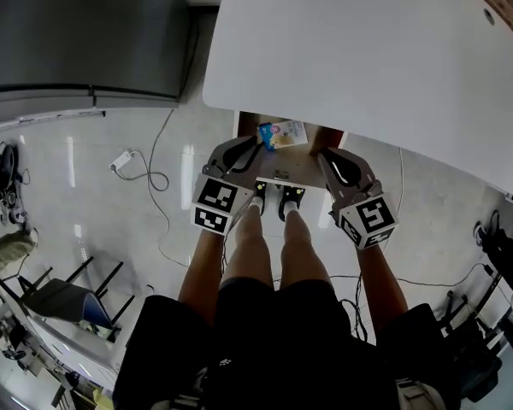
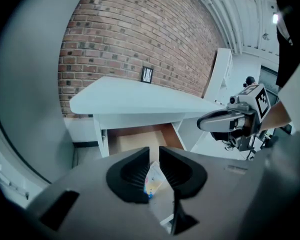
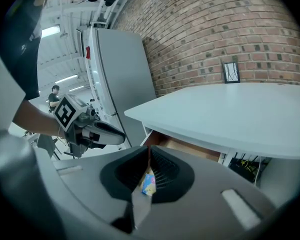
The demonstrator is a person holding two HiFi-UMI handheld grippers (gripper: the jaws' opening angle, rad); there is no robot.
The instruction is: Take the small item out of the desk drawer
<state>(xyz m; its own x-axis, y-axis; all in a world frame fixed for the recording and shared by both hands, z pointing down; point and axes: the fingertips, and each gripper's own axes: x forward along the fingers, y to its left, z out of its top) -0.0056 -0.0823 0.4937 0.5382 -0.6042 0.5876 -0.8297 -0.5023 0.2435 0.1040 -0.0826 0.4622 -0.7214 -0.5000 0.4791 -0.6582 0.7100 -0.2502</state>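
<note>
The left gripper hovers over the open drawer under the white desk, jaws a narrow gap apart and opening, gripping nothing; the small colourful packet lies flat in the drawer just beyond its tips; the right gripper, jaws barely parted and opening, is empty.

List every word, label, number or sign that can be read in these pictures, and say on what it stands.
No text can be read here.
Colourful packet: printed, but too small to read.
Small frame on the brick wall: contents too blurred to read.
Left marker cube and right marker cube: black-and-white square patterns only, no letters.
</note>
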